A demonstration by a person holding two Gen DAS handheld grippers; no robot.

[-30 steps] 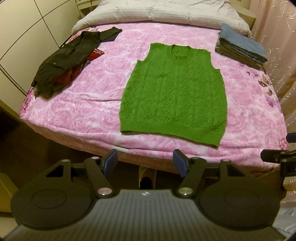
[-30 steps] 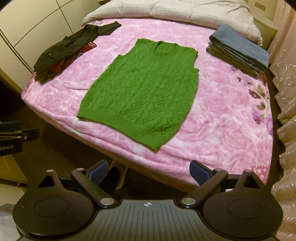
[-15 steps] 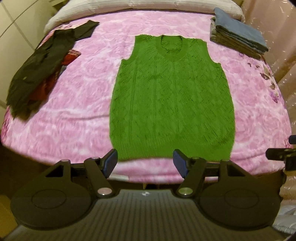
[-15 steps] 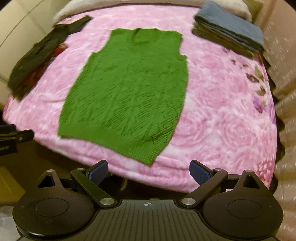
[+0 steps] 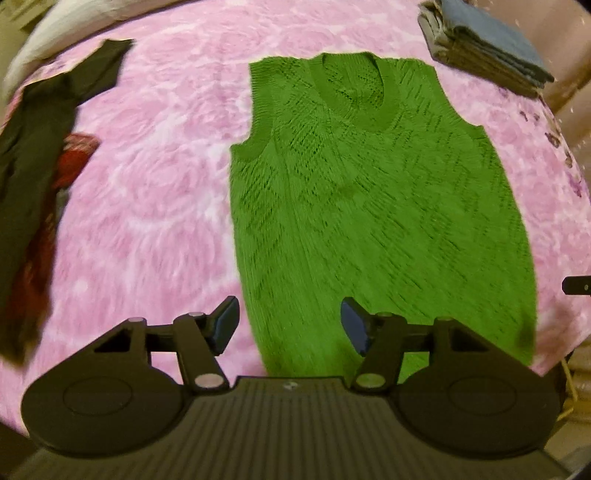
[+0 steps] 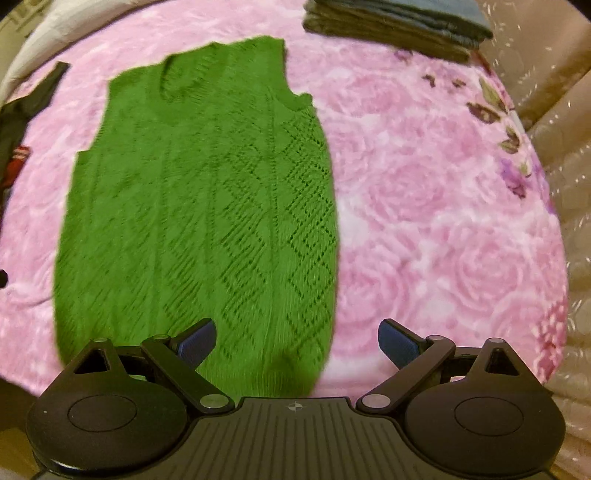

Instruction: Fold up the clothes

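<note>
Green vest (image 5: 369,206) spread flat, neck away from the fingers, hem nearest them, on the pink blanket (image 5: 147,192). Knit in an open diamond pattern, with a ribbed V-neck and ribbed armholes.

Left gripper (image 5: 290,325) pointed steeply down over the vest's hem. Left finger over bare blanket just outside the vest's left edge, right finger over the green knit, so that left edge runs up between the two. Jaws apart, just been closing a little, pads (image 5: 354,325) gripping nothing and, as far as can be told, clear of the cloth.

Right gripper (image 6: 297,341) aimed straight down over the vest's lower right corner. Left finger over the knit, right finger over blanket, the vest's right edge and hem corner between them. Jaws spread wide, nothing clasped.

Beyond the vest, far left of the fingers: a dark garment (image 5: 33,177) lying rumpled on the blanket, with something red (image 5: 75,155) showing under it. Far right and well away from the fingers: a folded stack (image 5: 484,51), blue on top, grey-brown beneath, near the head of the bed. White pillow (image 5: 70,26) past the blanket's far left corner. A slice of the right gripper's black body poking in at the right edge of the left view. Both views blurred.
</note>
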